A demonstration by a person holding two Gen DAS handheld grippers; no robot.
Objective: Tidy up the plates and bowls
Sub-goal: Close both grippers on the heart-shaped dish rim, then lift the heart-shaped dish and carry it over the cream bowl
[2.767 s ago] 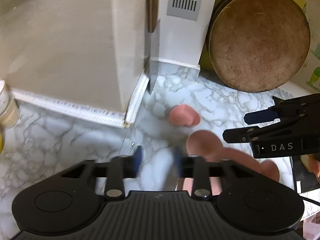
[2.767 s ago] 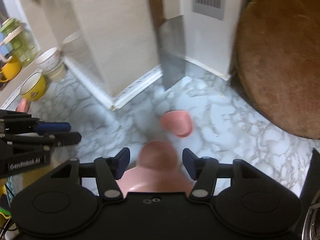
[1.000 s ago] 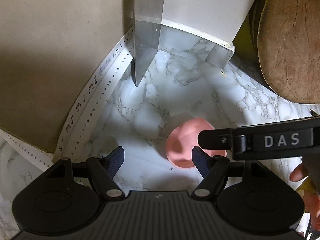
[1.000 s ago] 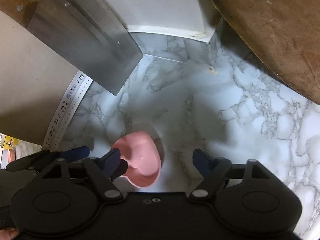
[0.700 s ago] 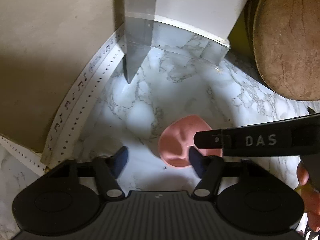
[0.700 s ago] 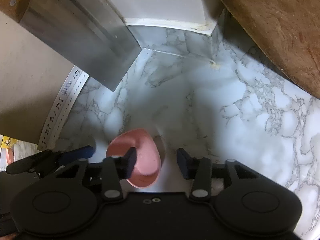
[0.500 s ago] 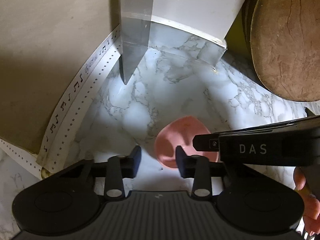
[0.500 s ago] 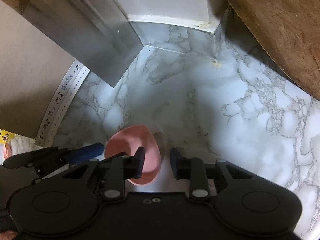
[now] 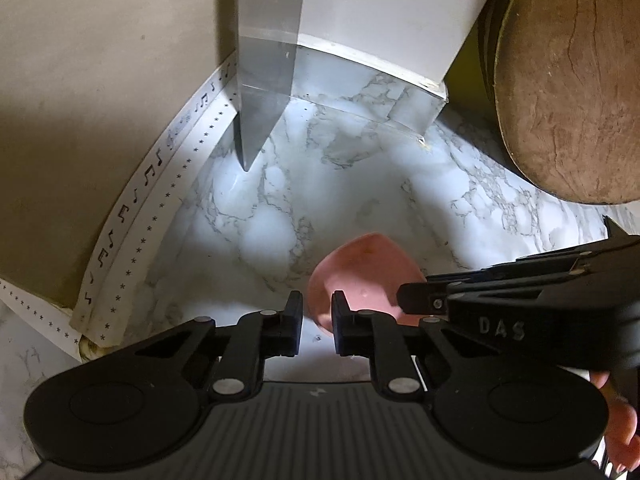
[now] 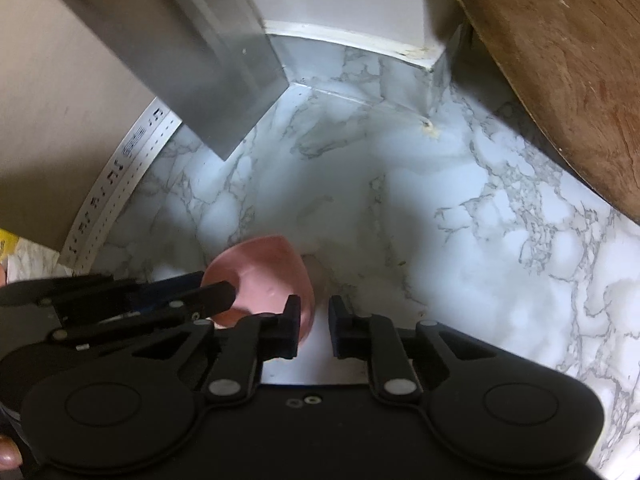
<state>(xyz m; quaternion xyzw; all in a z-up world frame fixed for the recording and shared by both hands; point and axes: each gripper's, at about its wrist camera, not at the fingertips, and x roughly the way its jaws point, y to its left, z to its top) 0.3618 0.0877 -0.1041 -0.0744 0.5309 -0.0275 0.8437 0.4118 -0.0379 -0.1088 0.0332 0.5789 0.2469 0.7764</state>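
A small pink bowl (image 9: 360,276) sits on the marble counter (image 9: 360,168) in a corner. My left gripper (image 9: 317,320) points steeply down, its jaws closed to a narrow gap with the bowl's left rim pinched between the pads. In the right wrist view the same bowl (image 10: 264,276) has its right rim between the jaws of my right gripper (image 10: 314,320), which are closing on it. Each gripper also shows in the other's view: the right gripper (image 9: 416,292) comes in from the right, the left gripper (image 10: 216,286) from the left.
A steel cleaver blade (image 9: 268,80) hangs point-down at the back of the corner. A round wooden chopping board (image 9: 568,80) leans at the right. A beige wall with note-patterned tape (image 9: 132,208) bounds the left. A person's fingers (image 9: 624,440) show at the lower right.
Both pairs of jaws went from wide open to nearly closed, onto opposite sides of the bowl's rim. Earlier still, both grippers came down from farther back over several pink dishes.
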